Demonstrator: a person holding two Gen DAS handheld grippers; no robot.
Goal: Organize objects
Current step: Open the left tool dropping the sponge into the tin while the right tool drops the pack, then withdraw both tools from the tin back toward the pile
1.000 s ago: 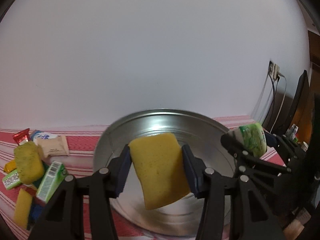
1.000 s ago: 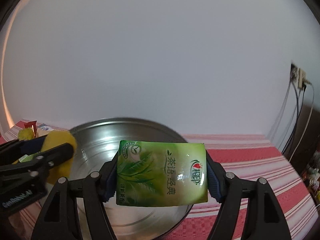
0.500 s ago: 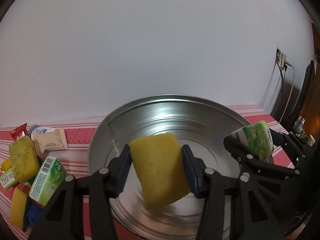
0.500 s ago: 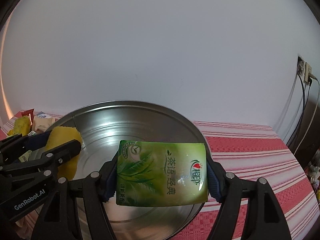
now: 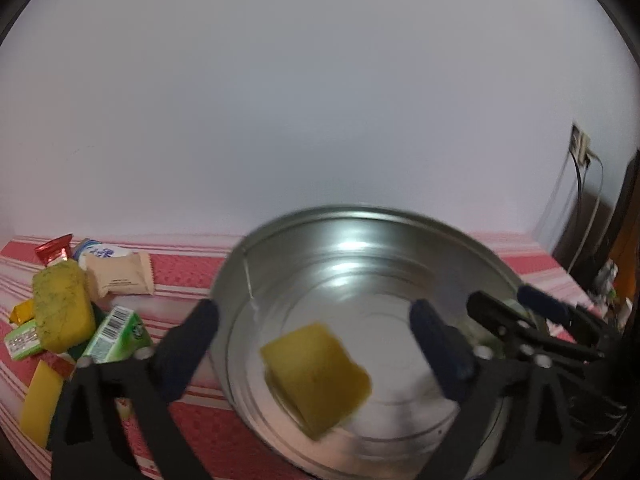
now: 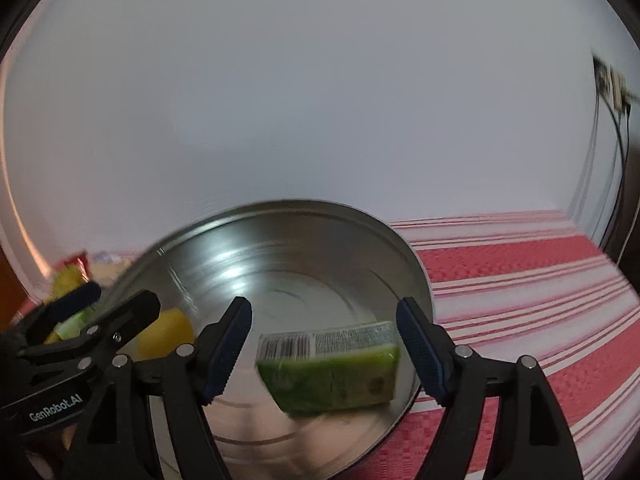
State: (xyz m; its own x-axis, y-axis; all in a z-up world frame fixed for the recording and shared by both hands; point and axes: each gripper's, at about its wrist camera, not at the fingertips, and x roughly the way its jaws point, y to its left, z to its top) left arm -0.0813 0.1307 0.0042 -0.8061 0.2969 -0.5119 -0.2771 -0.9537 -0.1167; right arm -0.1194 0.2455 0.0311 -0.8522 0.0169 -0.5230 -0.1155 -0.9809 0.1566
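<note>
A round metal basin (image 5: 360,216) (image 6: 280,206) stands on the red striped cloth. In the left wrist view a yellow sponge (image 5: 316,372) lies blurred inside the basin, clear of both pads. My left gripper (image 5: 316,344) hangs over the basin's near rim, its jaws opening wide and holding nothing. In the right wrist view a green tea carton (image 6: 332,364) is tipped barcode side up in the basin, blurred. My right gripper (image 6: 324,344) is opening, and its pads do not touch the carton. The yellow sponge (image 6: 166,334) shows behind the left gripper's fingers (image 6: 132,312).
A heap of items lies left of the basin: a speckled yellow sponge (image 5: 62,312), a green carton (image 5: 116,336), a beige packet (image 5: 120,274), a red wrapper (image 5: 54,246). The white wall is close behind. Cables and a wall socket (image 5: 580,148) hang at the right.
Both grippers opened. The yellow sponge dropped out of the left gripper into the basin, and the green carton fell from the right gripper and tipped over. Both views moved closer over the basin.
</note>
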